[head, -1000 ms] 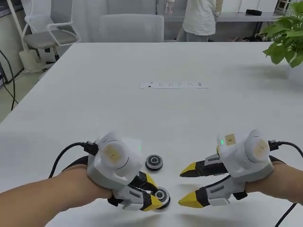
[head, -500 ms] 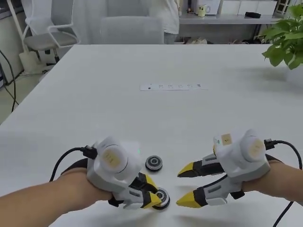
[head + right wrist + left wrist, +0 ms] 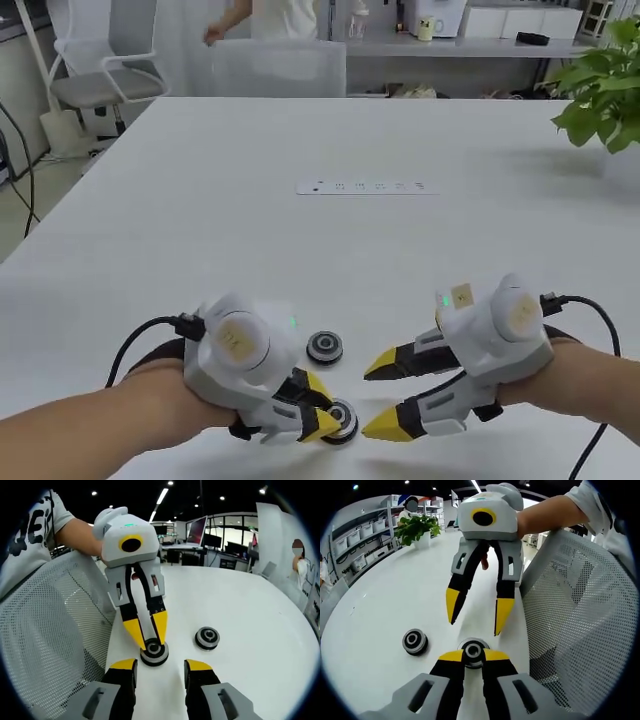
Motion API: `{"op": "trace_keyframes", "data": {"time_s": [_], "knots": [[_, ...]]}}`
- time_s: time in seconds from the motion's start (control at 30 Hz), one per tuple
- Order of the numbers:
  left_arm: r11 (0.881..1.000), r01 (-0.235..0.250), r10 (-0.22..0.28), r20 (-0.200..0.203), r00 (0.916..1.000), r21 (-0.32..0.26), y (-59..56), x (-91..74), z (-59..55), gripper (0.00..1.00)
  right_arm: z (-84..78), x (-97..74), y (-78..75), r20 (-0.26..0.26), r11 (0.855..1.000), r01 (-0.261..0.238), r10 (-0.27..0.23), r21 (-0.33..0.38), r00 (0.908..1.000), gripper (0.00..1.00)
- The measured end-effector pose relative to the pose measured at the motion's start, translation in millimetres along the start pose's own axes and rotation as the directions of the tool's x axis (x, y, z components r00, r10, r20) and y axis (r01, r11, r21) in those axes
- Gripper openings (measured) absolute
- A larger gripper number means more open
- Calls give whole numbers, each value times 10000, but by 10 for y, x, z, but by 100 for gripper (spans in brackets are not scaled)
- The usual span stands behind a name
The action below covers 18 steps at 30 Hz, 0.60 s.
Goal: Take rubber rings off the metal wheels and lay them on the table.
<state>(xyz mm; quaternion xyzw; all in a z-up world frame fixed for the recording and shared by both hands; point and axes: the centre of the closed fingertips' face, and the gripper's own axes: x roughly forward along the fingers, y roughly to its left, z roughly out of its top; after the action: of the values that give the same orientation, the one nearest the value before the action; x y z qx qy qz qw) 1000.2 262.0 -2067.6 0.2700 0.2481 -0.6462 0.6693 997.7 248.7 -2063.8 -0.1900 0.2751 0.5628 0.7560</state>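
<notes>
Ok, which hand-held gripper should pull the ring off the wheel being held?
Likely the right hand-held gripper: open, free, jaws aimed at the metal wheel that the left hand-held gripper clamps.

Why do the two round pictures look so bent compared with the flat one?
Head view: ordinary lens, table edges straight, soft even light. Left gripper view: fisheye lens curves the table edge and swells the mesh chair. Right gripper view: same bulge; ceiling lights show as bright streaks.

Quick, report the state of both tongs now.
Left tongs: closed on the nearer metal wheel.
Right tongs: open, holding nothing.
</notes>
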Motion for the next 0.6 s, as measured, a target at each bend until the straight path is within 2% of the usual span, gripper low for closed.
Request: {"op": "trace_keyframes", "data": {"time_s": [0.3,0.47,0.6], "knots": [[10000,-60,60,33,10000,-1,-3,5,3,8,-32,82,45,-191,9996,-263,266,112,9995,33],[10000,-93,93,29,10000,1,-6,7,3,8,-108,124,51,-400,9992,-289,300,265,9987,31],[10000,-99,99,44,9999,-6,-7,8,3,8,-95,134,42,-132,9969,-239,249,749,9996,30]]}}
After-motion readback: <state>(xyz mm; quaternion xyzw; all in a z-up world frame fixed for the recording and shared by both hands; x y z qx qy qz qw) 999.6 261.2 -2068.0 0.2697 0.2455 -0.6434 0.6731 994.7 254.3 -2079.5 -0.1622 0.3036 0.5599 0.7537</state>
